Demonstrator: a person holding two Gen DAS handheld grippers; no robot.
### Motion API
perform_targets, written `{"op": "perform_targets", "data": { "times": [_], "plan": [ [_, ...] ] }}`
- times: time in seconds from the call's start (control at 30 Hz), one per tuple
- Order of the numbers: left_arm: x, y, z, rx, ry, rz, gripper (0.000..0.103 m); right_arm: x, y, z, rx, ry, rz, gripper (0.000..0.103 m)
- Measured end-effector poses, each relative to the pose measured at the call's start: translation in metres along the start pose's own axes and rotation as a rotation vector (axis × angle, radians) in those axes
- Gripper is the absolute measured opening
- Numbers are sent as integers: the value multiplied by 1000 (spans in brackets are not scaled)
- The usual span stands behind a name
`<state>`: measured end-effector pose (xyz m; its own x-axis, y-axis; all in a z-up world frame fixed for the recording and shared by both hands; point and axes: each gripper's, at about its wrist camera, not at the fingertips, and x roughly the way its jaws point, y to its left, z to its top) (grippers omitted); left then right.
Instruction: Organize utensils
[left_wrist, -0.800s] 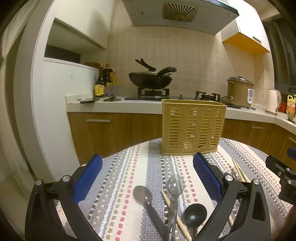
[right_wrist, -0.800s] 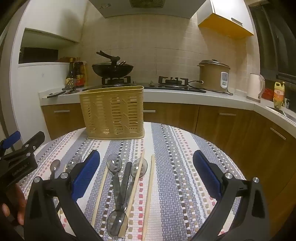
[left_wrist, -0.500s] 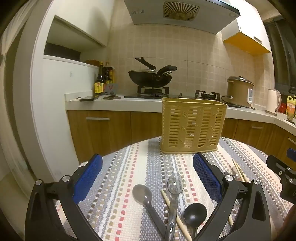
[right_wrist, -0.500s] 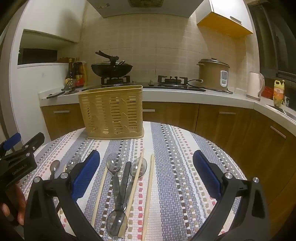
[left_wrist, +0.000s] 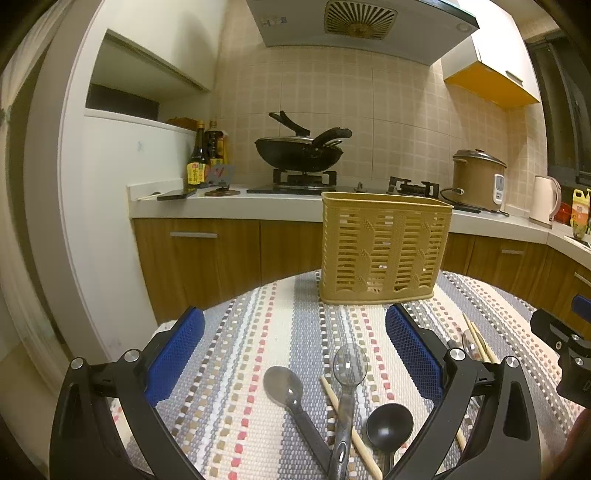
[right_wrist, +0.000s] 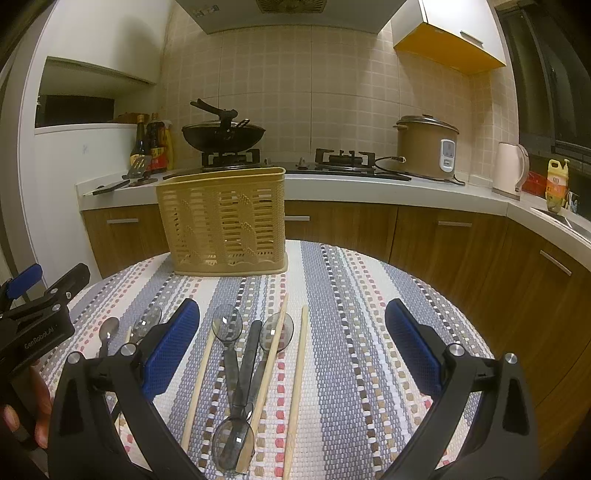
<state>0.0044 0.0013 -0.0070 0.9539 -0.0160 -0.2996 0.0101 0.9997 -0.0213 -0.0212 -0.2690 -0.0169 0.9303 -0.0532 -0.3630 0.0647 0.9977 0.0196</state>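
Observation:
A tan slotted utensil basket (left_wrist: 384, 251) stands at the far side of the round table; it also shows in the right wrist view (right_wrist: 223, 225). My left gripper (left_wrist: 293, 350) is open and empty above a grey spoon (left_wrist: 284, 384), a clear spoon (left_wrist: 349, 365), a black spoon (left_wrist: 389, 422) and a wooden chopstick (left_wrist: 351, 432). My right gripper (right_wrist: 291, 343) is open and empty above several clear spoons (right_wrist: 227, 325) crossed with wooden chopsticks (right_wrist: 299, 362). The left gripper shows at the left edge of the right wrist view (right_wrist: 33, 314).
A striped woven cloth (right_wrist: 369, 314) covers the table. Behind it runs a kitchen counter (right_wrist: 369, 184) with a wok (right_wrist: 223, 134), a rice cooker (right_wrist: 426, 147), a kettle (right_wrist: 511, 166) and sauce bottles (left_wrist: 201, 158).
Both views have shifted slightly, the basket sitting a touch higher in each. The utensils have not moved and both grippers stay open.

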Motion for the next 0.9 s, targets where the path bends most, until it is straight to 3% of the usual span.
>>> {"op": "perform_targets", "data": {
  "times": [0.9],
  "plan": [
    [0,0,4,-2,5,-1,95,2,-1,0,5,6,1,96]
  ]
}}
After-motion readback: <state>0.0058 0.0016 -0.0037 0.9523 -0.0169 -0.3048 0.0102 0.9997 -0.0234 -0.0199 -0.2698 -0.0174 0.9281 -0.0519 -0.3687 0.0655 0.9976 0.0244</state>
